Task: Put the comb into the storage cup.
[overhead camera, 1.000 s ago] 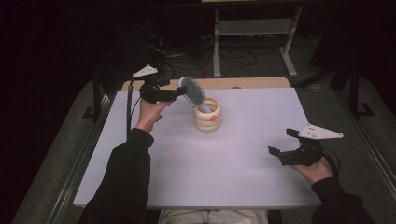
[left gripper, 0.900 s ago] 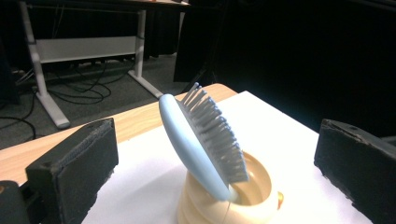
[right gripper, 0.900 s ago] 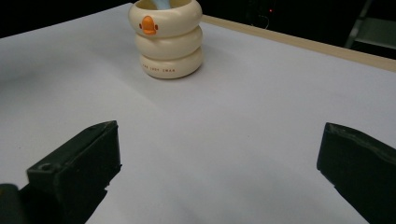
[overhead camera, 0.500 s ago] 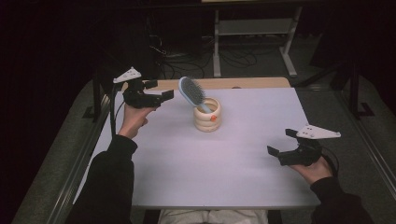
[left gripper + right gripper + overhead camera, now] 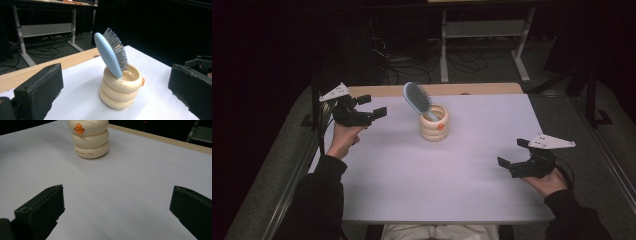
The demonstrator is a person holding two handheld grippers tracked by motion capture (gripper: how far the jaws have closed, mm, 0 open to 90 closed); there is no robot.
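A cream ringed holder point(image 5: 434, 126) with an orange duck beak stands near the middle back of the white table point(image 5: 432, 185). A light blue hairbrush point(image 5: 417, 98) stands in it handle down, head leaning to the left. In the left gripper view the brush point(image 5: 112, 55) leans out of the holder point(image 5: 121, 91), bristles facing right. My left gripper point(image 5: 373, 105) hovers open to the left of the holder, holding nothing. My right gripper point(image 5: 513, 155) rests open near the front right of the table. Its view shows the holder point(image 5: 90, 140) far ahead.
A wooden strip point(image 5: 472, 89) runs along the table's back edge. Behind it on the dark floor are cables and a metal table frame point(image 5: 484, 30). Rails point(image 5: 287, 180) run along both sides of the table.
My left gripper let go of the brush and drew back to the left, leaving it standing in the holder. My right gripper has barely moved.
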